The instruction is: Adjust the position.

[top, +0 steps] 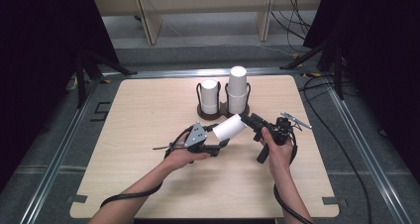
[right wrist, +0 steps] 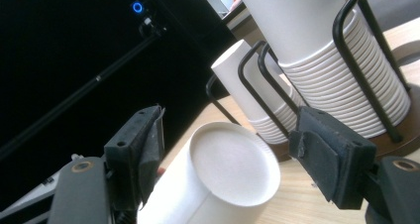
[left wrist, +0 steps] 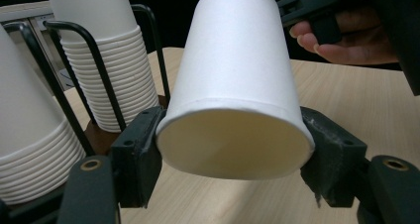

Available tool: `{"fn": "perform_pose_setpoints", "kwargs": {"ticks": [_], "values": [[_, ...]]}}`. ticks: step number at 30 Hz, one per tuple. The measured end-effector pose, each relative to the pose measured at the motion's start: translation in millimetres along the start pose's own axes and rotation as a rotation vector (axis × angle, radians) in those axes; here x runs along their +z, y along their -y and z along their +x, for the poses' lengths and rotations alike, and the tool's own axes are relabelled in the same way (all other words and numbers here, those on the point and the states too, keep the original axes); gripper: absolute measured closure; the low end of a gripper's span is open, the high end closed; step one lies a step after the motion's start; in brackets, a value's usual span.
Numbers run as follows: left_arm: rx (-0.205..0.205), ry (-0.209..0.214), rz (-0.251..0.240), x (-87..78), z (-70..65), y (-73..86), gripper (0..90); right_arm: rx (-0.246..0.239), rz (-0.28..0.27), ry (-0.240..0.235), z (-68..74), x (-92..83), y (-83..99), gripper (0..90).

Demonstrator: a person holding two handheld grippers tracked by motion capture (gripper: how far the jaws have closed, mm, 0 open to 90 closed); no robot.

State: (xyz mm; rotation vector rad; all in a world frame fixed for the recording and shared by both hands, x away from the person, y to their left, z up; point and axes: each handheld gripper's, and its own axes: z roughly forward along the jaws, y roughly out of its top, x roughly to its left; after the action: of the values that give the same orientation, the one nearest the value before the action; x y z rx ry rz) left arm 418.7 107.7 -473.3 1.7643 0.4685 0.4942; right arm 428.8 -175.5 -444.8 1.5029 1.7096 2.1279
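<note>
1. Grippers first, in the high view: the left gripper [top: 223,143] and right gripper [top: 246,119] meet over the middle of the table [top: 148,184], with a white paper cup [top: 229,127] lying tilted between them, its mouth toward the left one and its base toward the right. Behind stands a black wire holder [top: 224,108] with two stacks of cups [top: 237,89].

2. Left gripper view: the left gripper [left wrist: 235,157] has its jaws closed on the cup [left wrist: 237,85] at the rim, pads pressing both sides of the open mouth, which looks slightly squashed into an oval. Beyond the cup a hand [left wrist: 346,40] holds the other tool. The stacks [left wrist: 106,60] sit just to the left.

3. Right gripper view: the right gripper [right wrist: 228,154] stands part open, its jaws on either side of the cup's base [right wrist: 233,164] and apart from it; nothing is held here.

4. Handling, as I judge it: the cup is very light and thin-walled, so it dents easily. The rolled rim and the base disc are its stiffest parts, so grip there, gently.
</note>
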Motion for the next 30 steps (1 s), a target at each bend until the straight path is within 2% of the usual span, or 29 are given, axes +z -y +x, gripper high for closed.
{"fn": "perform_pose_setpoints", "kwargs": {"ticks": [3, 5, 7, 12, 19, 22, 25, 26, 30], "values": [[0.010, -0.005, 0.025, -3.7, 2.8, 0.4, 31.4, -0.013, 0.012, 0.005, -0.3, -1.7, 0.8, 29.4], [0.014, -0.007, 0.027, -5.5, 4.4, 0.6, 31.4, -0.061, 0.023, 0.024, -0.8, -2.2, 0.5, 29.6], [0.018, -0.007, 0.042, -8.7, 6.0, -0.1, 31.3, -0.101, 0.027, 0.021, -2.4, -3.5, 0.9, 29.6], [0.028, -0.003, 0.053, -15.4, 8.7, -1.7, 31.5, -0.139, 0.053, 0.049, -4.6, -6.3, 1.8, 29.5], [0.063, 0.009, 0.074, -23.0, 9.5, -4.4, 30.3, -0.146, 0.060, 0.059, -6.6, -10.4, 2.6, 29.5], [0.053, 0.012, 0.084, -25.2, 9.6, -6.7, 28.8, -0.143, 0.075, 0.070, -7.1, -11.1, 3.3, 29.6], [0.041, 0.013, 0.064, -24.9, 10.4, -7.9, 28.9, -0.144, 0.062, 0.054, -9.7, -11.7, 4.1, 29.6], [0.047, 0.008, 0.075, -26.0, 10.8, -8.8, 29.0, -0.144, 0.071, 0.069, -9.4, -12.1, 3.8, 29.6], [0.048, 0.001, 0.064, -25.3, 11.6, -9.4, 29.5, -0.146, 0.070, 0.070, -9.6, -12.7, 3.7, 29.6]]}}
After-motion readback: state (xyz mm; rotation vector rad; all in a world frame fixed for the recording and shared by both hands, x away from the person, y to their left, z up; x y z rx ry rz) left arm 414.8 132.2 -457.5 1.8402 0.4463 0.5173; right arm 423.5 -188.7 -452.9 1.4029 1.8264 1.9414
